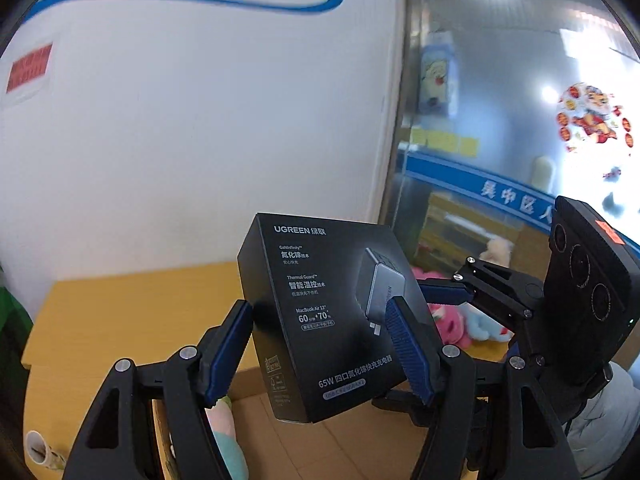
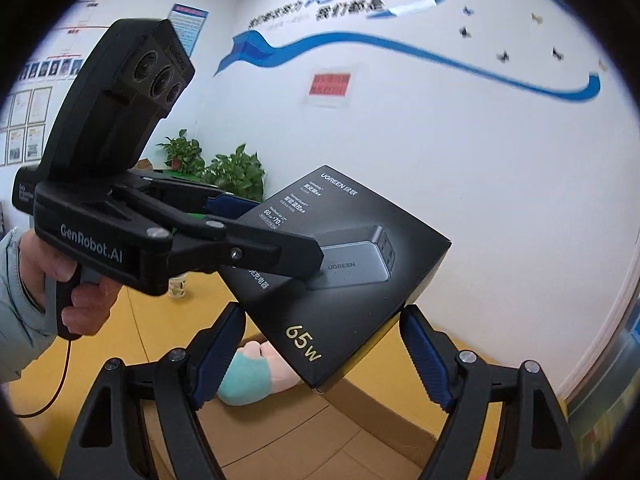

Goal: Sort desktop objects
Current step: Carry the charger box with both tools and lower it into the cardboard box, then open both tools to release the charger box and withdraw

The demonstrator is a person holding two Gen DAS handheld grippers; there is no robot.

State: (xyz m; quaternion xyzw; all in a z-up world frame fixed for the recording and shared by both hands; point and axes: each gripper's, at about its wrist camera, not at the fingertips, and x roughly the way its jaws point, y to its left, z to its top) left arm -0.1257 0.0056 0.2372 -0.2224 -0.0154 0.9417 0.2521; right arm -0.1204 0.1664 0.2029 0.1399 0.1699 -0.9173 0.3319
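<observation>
Blue-padded left gripper (image 1: 320, 350) clamps the black charger box (image 1: 332, 316) aloft over the yellow surface (image 1: 120, 312), while the right gripper (image 2: 324, 354) (pads pressing the box's corner at 6 o'clock) grips it too.

A white wall (image 2: 460, 152) carries a blue wavy stripe (image 2: 400, 50) and a red notice (image 2: 330, 84). Far left along it stand two green potted plants (image 2: 236, 170). At the right, a glass door (image 1: 500, 100) bears a red paper decoration (image 1: 592, 116) and a blue band of lettering (image 1: 480, 184).
</observation>
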